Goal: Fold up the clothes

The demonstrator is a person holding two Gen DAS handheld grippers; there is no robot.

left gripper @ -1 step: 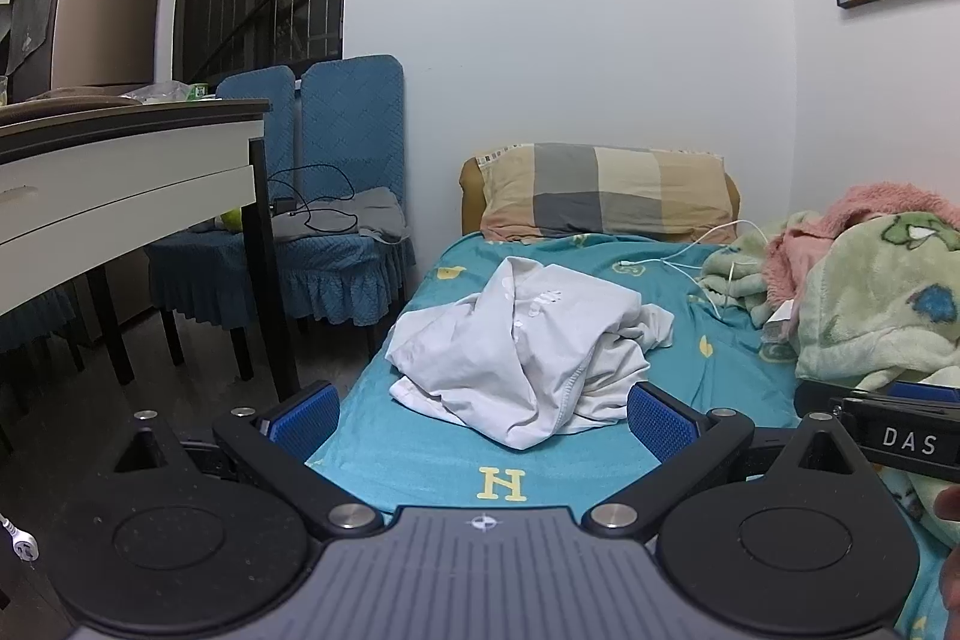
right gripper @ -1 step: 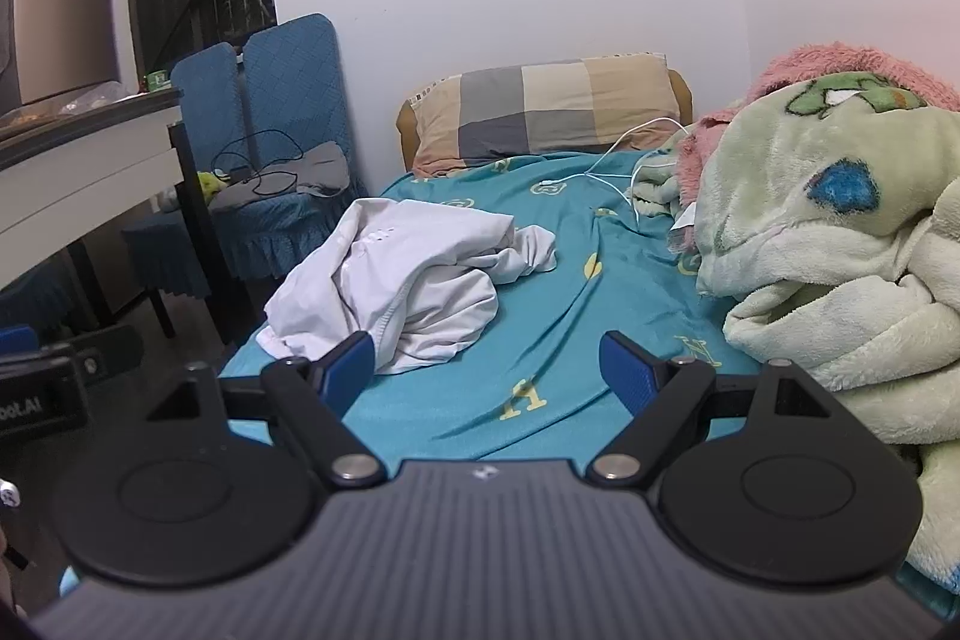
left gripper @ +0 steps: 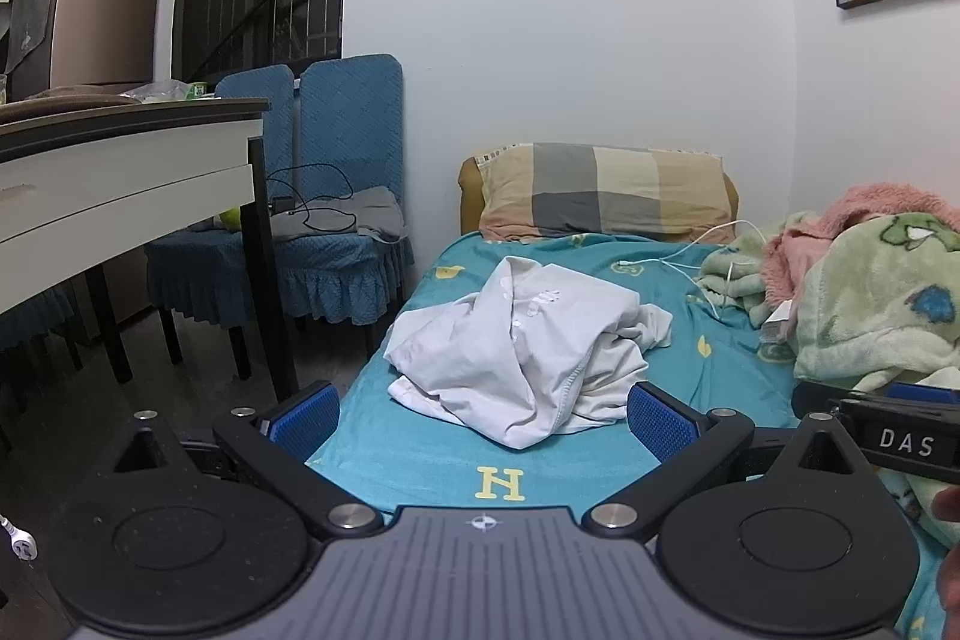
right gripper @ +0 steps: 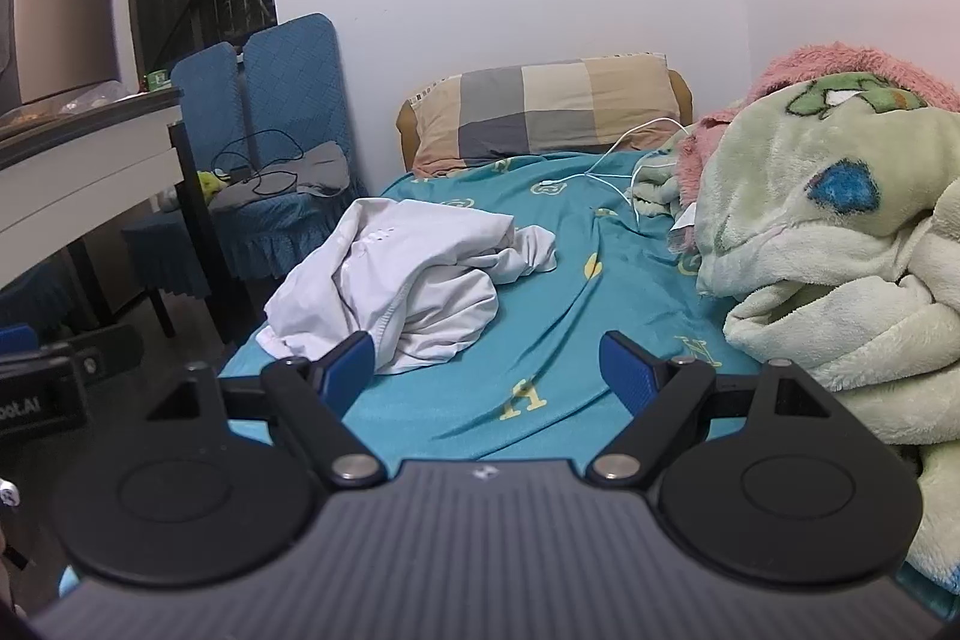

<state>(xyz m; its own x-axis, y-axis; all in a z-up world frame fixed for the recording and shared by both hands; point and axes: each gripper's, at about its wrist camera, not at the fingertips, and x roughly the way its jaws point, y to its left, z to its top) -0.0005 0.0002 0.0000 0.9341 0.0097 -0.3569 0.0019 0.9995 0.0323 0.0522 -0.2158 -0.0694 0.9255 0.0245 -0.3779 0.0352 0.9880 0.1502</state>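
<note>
A crumpled white garment (left gripper: pixel 528 346) lies in a heap on the teal bed sheet (left gripper: pixel 708 388), near the bed's left edge. My left gripper (left gripper: pixel 483 415) is open just short of the heap's near side, with nothing between its blue pads. In the right wrist view the same white garment (right gripper: pixel 408 268) sits ahead and to the left. My right gripper (right gripper: pixel 489 364) is open over bare teal sheet (right gripper: pixel 570 292), its left pad (right gripper: pixel 351 361) close to the garment's near hem. Neither gripper holds any cloth.
A pale green fleece blanket (right gripper: pixel 828 232) with a pink one is piled along the bed's right side. A checked pillow (left gripper: pixel 606 196) and a white charging cable (left gripper: pixel 690 256) lie at the head. Left of the bed stand blue chairs (left gripper: pixel 336 172) and a desk (left gripper: pixel 120 172).
</note>
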